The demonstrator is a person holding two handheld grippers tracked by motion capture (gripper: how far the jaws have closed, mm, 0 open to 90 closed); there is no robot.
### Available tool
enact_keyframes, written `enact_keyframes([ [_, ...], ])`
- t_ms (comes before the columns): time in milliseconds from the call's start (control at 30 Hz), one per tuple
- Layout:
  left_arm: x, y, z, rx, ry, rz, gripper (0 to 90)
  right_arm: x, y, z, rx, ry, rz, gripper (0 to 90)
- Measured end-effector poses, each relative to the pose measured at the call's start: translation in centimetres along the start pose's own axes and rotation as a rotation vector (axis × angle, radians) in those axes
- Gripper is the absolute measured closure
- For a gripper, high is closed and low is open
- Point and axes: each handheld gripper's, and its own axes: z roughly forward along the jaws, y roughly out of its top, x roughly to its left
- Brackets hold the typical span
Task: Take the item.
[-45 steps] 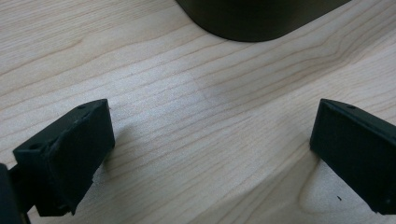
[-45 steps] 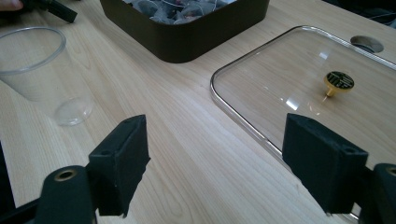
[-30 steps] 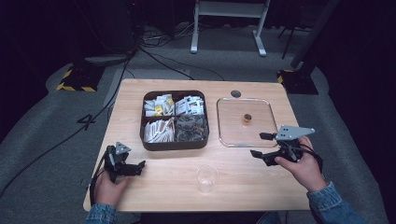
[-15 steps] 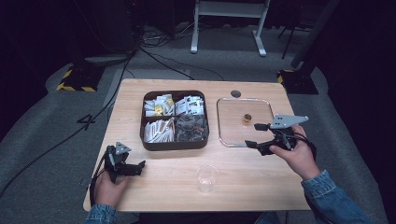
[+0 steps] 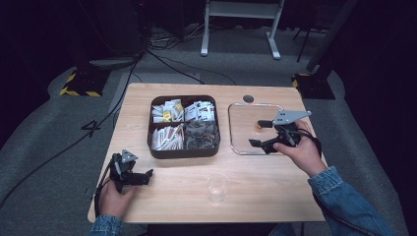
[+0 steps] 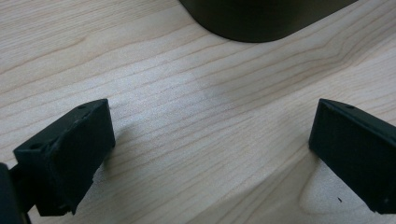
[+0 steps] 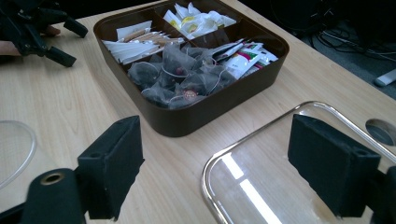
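In the high view, a wooden table (image 5: 172,196) fills the middle of the frame. A dark brown box (image 5: 184,126) with four parts sits near the middle. It holds white packets and dark tea bags. To its right lies a clear tray (image 5: 236,132) with a shiny rim. A small brown thing (image 5: 257,124) sits in the tray, too small to tell what it is. A clear cup (image 5: 217,187) stands lower down, near the bottom edge of the table. The left gripper (image 5: 145,176) is at the lower left, held low by a hand (image 5: 113,196). Its jaws are apart. The right gripper (image 5: 256,132) is over the tray at the right, and its jaws are wide apart too.

In the left gripper view, the two black jaws stand far apart over bare wood. The box's dark corner (image 6: 261,18) shows at the top.

In the right gripper view, the jaws are spread wide, with nothing between them. The box (image 7: 219,105) is in the upper middle, and the tray's rim (image 7: 243,140) is at the lower right. The cup's rim (image 7: 23,144) curves at the left edge. The other gripper (image 7: 70,42) is in the upper left corner.
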Motion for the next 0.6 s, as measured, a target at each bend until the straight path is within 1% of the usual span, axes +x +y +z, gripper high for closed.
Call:
enact_keyframes([
  [133, 0.0, 0.0, 0.0, 0.002, -0.002, -0.006, 0.5, -0.2, 0.9, 1.5, 0.001, 0.005, -0.008, 18.2],
  [233, 0.0, 0.1, 0.1, 0.0, 0.007, -0.01, 0.5, -0.1, 1.4, 2.6, 0.01, 0.012, -0.004, 17.6],
  [267, 0.0, 0.1, 0.1, 0.0, 0.007, -0.01, 0.3, -0.1, 1.4, 2.6, 0.01, 0.012, -0.004, 17.6],
  [300, 0.0, 0.3, 0.2, -0.001, 0.015, -0.011, 0.2, -0.1, 1.8, 3.4, 0.023, 0.016, -0.004, 16.8],
  [433, -0.1, 0.3, 0.3, 0.0, 0.017, -0.014, 0.2, -0.1, 2.4, 4.9, 0.028, 0.022, 0.003, 16.1],
  [567, -0.1, 0.3, 0.2, -0.002, 0.02, -0.018, 0.2, -0.2, 2.9, 6.2, 0.028, 0.027, 0.007, 16.2],
  [600, -0.1, 0.2, 0.2, 0.0, 0.022, -0.018, 0.2, -0.2, 2.9, 6.2, 0.028, 0.027, 0.007, 16.2],
])
